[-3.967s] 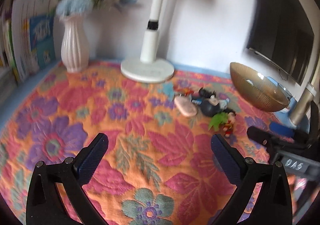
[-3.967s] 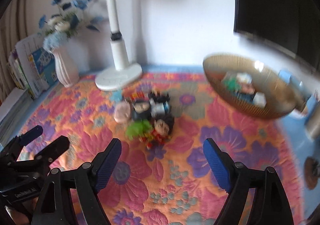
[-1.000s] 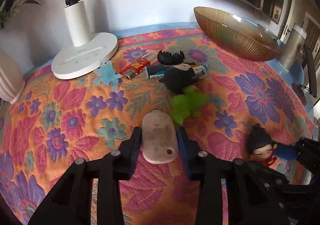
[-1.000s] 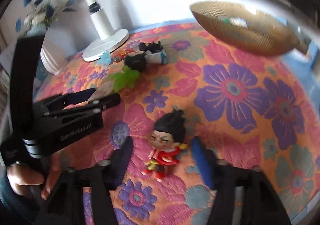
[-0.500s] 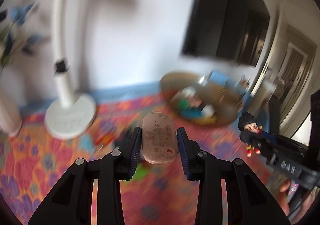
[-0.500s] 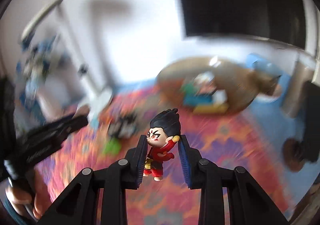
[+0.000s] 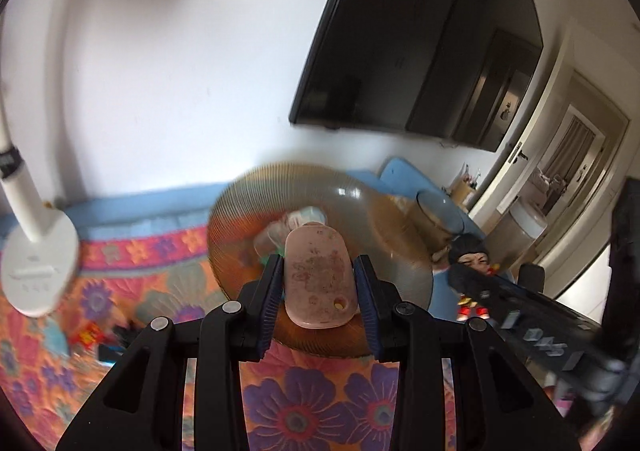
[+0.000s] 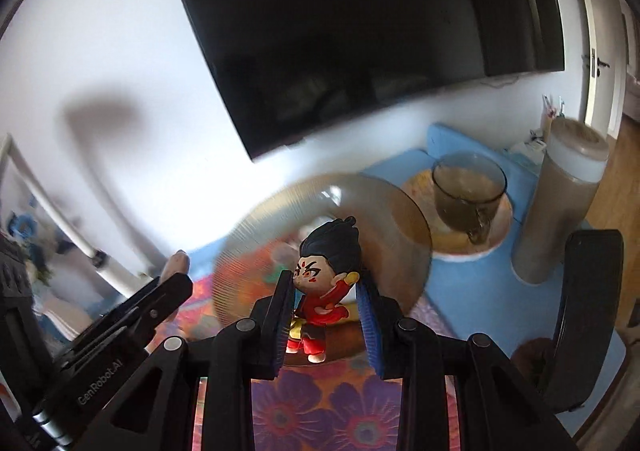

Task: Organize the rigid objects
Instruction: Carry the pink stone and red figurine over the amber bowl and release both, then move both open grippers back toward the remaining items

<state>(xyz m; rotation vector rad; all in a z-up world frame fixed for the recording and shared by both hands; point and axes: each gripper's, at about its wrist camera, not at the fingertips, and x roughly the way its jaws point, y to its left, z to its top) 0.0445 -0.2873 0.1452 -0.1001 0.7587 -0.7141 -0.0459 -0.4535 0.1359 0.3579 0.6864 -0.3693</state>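
Note:
My left gripper (image 7: 319, 291) is shut on a flat pink oval piece (image 7: 319, 277) and holds it in the air in front of the ribbed amber bowl (image 7: 240, 207). My right gripper (image 8: 325, 315) is shut on a small figurine (image 8: 324, 283) with black hair and red clothes, also raised before the bowl (image 8: 256, 235). The figurine also shows at the right of the left wrist view (image 7: 472, 263), and the pink piece tip at the left of the right wrist view (image 8: 175, 265). The bowl holds several small items, blurred.
A white lamp base (image 7: 36, 263) stands at the left on the floral cloth (image 7: 304, 411). Small toys (image 7: 104, 335) lie on the cloth. A glass cup (image 8: 468, 187) on a saucer and a tall bottle (image 8: 560, 195) stand right of the bowl. A black TV (image 8: 360, 31) hangs on the wall.
Both grippers closed on their objects on the cloth, lifted them, and have moved closer to the bowl, which now fills more of both views.

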